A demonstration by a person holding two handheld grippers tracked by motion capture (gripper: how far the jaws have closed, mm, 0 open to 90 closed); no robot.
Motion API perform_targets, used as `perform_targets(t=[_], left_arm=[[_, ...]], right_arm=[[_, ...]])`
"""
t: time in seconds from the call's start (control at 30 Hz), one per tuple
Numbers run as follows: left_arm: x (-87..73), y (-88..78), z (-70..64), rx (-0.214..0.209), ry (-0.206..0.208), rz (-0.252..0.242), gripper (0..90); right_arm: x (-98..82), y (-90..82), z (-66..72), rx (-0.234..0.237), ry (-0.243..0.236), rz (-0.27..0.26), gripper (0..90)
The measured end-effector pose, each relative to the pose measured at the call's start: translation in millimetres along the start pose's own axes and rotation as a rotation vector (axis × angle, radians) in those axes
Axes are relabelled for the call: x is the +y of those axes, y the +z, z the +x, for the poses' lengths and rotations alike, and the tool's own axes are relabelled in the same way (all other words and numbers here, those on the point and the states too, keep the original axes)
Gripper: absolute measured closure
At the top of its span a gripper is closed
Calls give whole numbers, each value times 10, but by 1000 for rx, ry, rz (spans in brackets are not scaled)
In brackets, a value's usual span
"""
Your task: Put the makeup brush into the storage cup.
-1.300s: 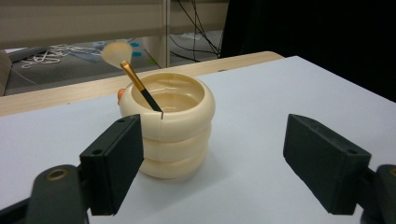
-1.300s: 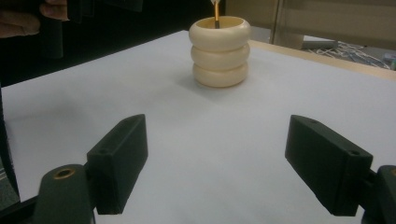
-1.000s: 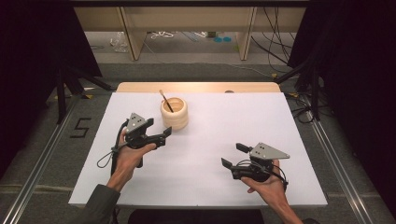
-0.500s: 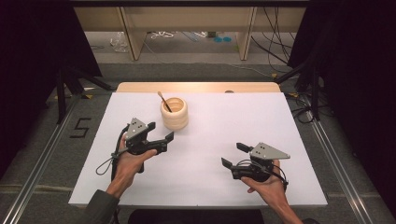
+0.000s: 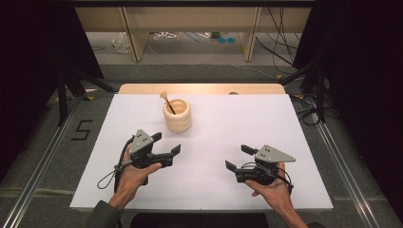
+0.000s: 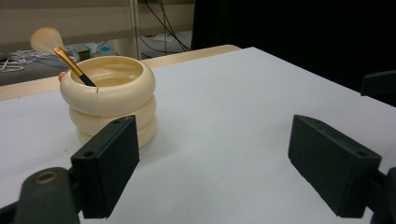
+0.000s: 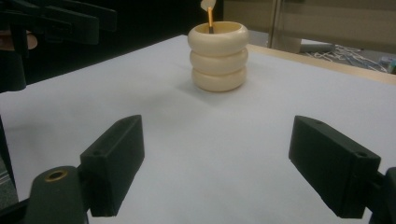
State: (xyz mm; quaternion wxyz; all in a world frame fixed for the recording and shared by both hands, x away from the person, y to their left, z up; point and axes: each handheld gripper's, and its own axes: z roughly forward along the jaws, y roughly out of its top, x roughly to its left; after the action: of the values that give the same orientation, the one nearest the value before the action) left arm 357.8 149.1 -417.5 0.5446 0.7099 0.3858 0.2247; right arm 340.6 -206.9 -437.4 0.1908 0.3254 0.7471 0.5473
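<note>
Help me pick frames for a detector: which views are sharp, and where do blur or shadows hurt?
High view: even light, soft focus, dark surroundings. Left gripper view: cream ribbed ring-stacked holder crisp, fluffy tip of the gold-handled brush blurred, near jaws soft. Right gripper view: holder fairly sharp, faint shadow at its base on the white table sheet, brush top cropped.

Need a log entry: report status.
Left gripper open, jaws just widened, nothing between. Right gripper open, empty. Brush in cup. Nothing in the way.
</note>
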Motion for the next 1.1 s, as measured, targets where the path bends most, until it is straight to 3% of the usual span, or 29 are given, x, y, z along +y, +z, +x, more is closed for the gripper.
perform_targets(t=[0.67,0.77,1.0,1.1], left_arm=[[-267,-214,-150,6,56,20,160],[-282,-238,-171,4,35,18,160],[-299,-293,-144,17,55,19,160],[-305,-293,-131,20,39,18,160]], right_arm=[[10,-24,7,9,4,-5,178],[9,-25,11,11,9,-13,171],[8,-33,27,11,9,-23,162],[11,-37,28,11,7,-21,161]])
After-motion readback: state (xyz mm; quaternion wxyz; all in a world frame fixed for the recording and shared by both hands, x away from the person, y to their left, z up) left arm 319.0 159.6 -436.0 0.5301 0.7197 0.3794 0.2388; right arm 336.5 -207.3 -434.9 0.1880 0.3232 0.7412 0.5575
